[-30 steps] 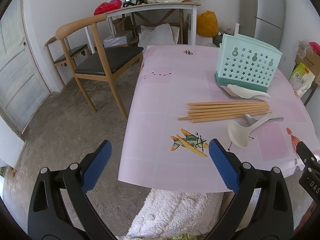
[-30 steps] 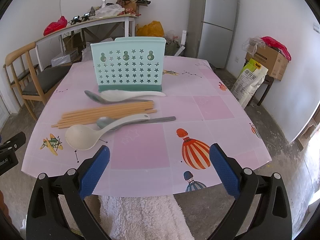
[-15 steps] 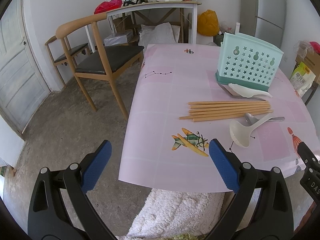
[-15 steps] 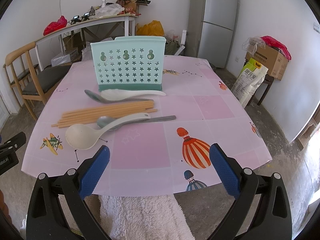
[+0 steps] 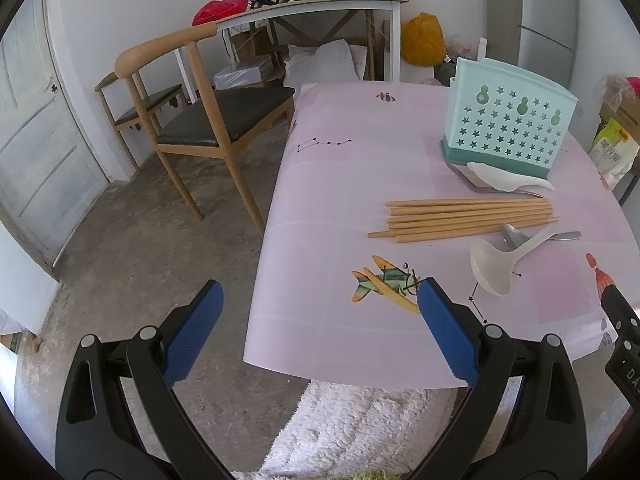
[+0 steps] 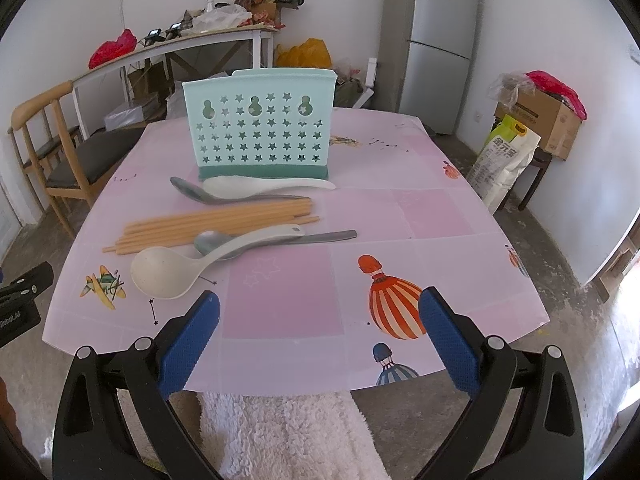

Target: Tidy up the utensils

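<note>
Both grippers, left gripper (image 5: 318, 320) and right gripper (image 6: 319, 330), jaws wide, empty, hang at lower frame off surface (image 6: 440, 216) edge. Chopsticks (image 6: 216, 224), ladle (image 6: 168, 270), spoons loose mid-frame before star-holed holder (image 6: 258, 128); sorting not started, likely.

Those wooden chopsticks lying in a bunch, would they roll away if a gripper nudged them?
Probably: the chopsticks look round and lie loose, so some would roll or fan apart. They look stiff and light. The metal spoon beside them might stop some.
</note>
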A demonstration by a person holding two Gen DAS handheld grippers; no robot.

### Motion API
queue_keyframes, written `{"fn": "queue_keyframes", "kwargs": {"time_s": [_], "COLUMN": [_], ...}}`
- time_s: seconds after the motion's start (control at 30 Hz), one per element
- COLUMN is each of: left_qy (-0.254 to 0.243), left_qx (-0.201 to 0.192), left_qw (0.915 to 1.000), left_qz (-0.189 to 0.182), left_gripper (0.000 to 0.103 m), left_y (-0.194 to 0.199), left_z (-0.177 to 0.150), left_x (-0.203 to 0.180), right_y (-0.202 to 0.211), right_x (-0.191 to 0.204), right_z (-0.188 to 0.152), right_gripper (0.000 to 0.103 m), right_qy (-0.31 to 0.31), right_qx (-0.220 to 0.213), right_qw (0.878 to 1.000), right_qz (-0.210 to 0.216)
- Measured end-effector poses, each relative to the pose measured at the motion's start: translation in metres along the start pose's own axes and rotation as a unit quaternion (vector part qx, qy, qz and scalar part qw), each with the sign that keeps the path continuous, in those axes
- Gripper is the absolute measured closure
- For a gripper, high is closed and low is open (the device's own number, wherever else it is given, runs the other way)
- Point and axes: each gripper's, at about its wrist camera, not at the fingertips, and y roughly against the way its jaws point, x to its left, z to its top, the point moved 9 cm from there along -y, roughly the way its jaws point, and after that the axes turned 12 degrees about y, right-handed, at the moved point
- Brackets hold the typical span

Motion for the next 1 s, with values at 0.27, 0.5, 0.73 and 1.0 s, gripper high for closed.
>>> {"fn": "queue_keyframes", "kwargs": {"time_s": [0.27, 0.5, 0.73, 1.0], "left_qy": [-0.010, -0.017, -0.026, 0.005], "left_qx": [0.010, 0.023, 0.037, 0.040], "left_qw": [0.9998, 0.9991, 0.9989, 0.9837], "left_qz": [0.014, 0.032, 0.014, -0.175], "left_gripper": [0.009, 0.009, 0.009, 0.009], "left_y": [-0.008, -0.023, -0.038, -0.036], "left_z": [0.000, -0.001, -0.002, 0.005], "left_x": [-0.002, -0.004, -0.014, -0.054], "right_y": [-0.010, -0.027, -0.046, -0.062], "right_x": [0.002, 0.005, 0.004, -0.013], "right_z": [-0.003, -0.006, -0.008, -0.005], "right_gripper": [0.006, 0.006, 0.006, 0.006], "right_qy": [0.000, 0.002, 0.003, 0.008], "right_qx": [0.012, 0.027, 0.037, 0.024], "right_qw": [1.000, 0.999, 0.999, 1.000], "right_qz": [0.009, 0.019, 0.023, 0.008]}}
